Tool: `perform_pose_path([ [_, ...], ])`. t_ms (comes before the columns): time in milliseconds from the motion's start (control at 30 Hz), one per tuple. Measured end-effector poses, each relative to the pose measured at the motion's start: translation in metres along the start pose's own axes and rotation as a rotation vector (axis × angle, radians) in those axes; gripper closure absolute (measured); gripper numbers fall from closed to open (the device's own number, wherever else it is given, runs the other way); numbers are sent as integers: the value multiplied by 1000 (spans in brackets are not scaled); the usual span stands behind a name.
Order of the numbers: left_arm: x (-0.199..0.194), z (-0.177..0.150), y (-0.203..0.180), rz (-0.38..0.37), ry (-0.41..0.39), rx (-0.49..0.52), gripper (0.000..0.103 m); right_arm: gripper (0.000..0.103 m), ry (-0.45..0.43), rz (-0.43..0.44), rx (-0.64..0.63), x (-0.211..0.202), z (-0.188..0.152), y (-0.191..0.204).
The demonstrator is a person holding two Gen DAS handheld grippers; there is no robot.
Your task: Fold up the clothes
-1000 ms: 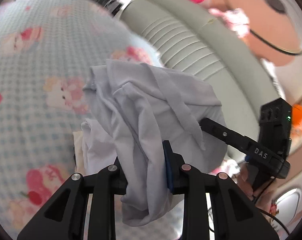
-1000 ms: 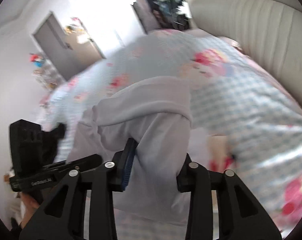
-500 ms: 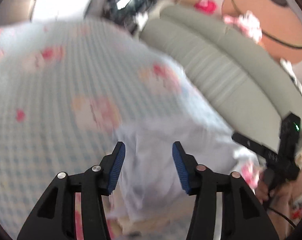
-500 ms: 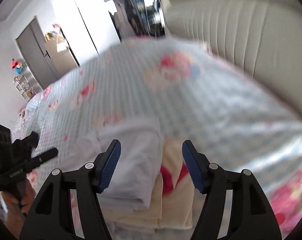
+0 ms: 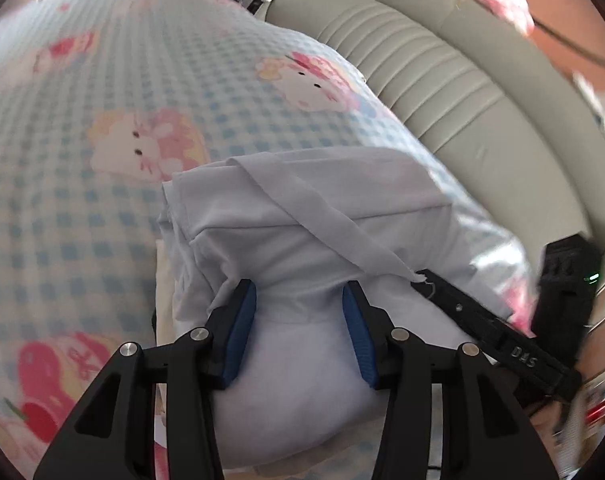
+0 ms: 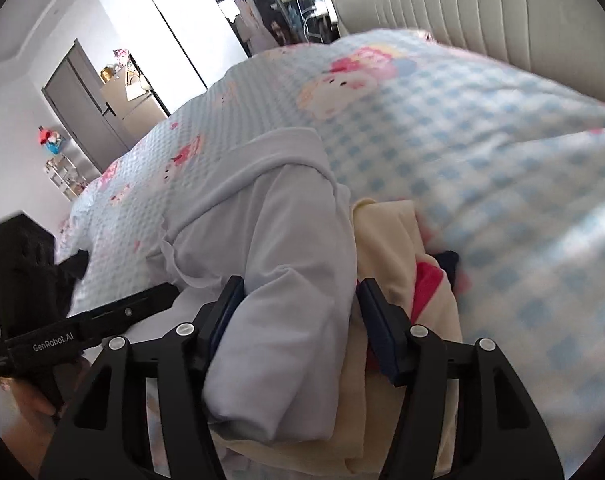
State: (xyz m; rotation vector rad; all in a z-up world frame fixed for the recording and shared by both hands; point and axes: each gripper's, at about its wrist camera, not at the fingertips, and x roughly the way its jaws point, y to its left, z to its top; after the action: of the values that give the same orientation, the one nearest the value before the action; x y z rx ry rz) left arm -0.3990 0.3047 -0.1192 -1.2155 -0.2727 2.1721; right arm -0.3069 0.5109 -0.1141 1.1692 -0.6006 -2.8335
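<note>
White garment: folded, lying on a cream garment on the checked bedspread, near the padded headboard edge.
Left gripper: jaws half apart, just opened, astride the white fold.
Right gripper: half apart, just narrowing slightly, white cloth between its pads.

Left gripper pitched downward, jaws just opened, part-spread astride the white garment. Right gripper angled likewise (jaws just narrowed), same cloth between its 2 pads.
</note>
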Motion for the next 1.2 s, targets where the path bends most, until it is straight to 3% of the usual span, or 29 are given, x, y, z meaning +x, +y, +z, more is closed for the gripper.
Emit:
perform_pose_path([
  [300,-25,3,5,-18,5,18,54,41,12,-1,17,-6,9,5],
  [500,-48,15,5,16,-11,14,52,36,-20,-73,-26,-29,21,25],
  [600,-63,22,3,47,-26,30,51,30,-31,-114,-38,-40,31,38],
  [767,-99,29,-2,118,-65,82,47,30,-32,-168,-96,-49,48,67],
  [867,-126,31,3,157,-98,92,43,18,-37,-160,-117,-56,50,91],
  [1200,-233,24,53,333,-205,45,30,17,13,-90,-222,-53,26,200],
])
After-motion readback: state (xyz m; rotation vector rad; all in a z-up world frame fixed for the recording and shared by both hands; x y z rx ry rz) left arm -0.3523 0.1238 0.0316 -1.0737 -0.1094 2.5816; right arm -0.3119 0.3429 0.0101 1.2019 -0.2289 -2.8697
